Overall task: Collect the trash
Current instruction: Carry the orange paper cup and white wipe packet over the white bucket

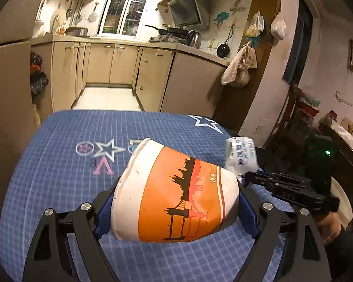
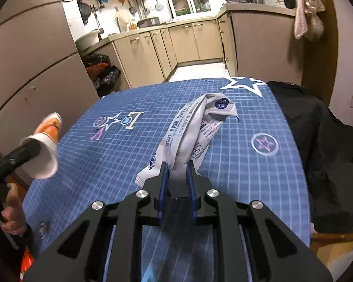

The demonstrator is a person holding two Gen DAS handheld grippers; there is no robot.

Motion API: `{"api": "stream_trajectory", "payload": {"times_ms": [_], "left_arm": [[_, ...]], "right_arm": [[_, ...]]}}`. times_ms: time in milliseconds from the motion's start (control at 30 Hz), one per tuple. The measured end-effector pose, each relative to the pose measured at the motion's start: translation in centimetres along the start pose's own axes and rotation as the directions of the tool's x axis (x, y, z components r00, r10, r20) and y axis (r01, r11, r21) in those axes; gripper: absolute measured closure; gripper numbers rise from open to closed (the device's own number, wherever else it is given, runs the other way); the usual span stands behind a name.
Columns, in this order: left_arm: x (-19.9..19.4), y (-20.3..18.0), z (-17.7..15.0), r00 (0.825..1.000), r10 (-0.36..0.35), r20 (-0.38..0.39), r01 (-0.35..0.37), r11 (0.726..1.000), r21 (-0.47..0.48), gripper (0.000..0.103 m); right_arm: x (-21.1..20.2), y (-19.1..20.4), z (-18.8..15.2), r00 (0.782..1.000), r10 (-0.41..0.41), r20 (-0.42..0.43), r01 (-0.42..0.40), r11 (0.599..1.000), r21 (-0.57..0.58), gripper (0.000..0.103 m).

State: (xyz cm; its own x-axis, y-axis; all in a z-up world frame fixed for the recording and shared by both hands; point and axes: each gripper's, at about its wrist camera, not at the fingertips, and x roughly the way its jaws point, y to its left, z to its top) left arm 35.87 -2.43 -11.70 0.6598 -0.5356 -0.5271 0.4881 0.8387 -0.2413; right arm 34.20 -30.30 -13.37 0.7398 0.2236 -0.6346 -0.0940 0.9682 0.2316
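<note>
My left gripper [image 1: 175, 202] is shut on an orange and white paper cup [image 1: 174, 192], squeezed and lying sideways between the blue pads above the table. The same cup [image 2: 43, 145] shows at the left of the right wrist view, held off the table. My right gripper [image 2: 177, 171] is shut on a crumpled white plastic wrapper [image 2: 195, 129] with printed text, lifted over the blue checked tablecloth [image 2: 258, 176]. The wrapper [image 1: 241, 155] and the right gripper also appear at the right of the left wrist view.
The table [image 1: 58, 188] has a blue grid cloth with star prints. A dark cloth [image 2: 317, 145] lies off the table's right edge. Black rubbish bags [image 2: 101, 70] sit on the floor by the beige kitchen cabinets [image 1: 120, 63] behind the table.
</note>
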Motion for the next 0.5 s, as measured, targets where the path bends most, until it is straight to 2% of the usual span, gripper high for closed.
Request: {"api": "stream_trajectory", "payload": {"times_ms": [267, 500], "left_arm": [[-1.2, -4.5, -2.0, 0.997, 0.070, -0.018, -0.069, 0.995, 0.067, 0.017], [-2.6, -8.5, -3.1, 0.986, 0.169, -0.002, -0.168, 0.978, 0.121, 0.017]], "right_arm": [[-5.0, 0.8, -2.3, 0.996, -0.070, 0.049, 0.072, 0.997, -0.039, 0.089], [-8.0, 1.3, -4.4, 0.989, -0.128, 0.072, 0.131, 0.990, -0.050, 0.089]]}}
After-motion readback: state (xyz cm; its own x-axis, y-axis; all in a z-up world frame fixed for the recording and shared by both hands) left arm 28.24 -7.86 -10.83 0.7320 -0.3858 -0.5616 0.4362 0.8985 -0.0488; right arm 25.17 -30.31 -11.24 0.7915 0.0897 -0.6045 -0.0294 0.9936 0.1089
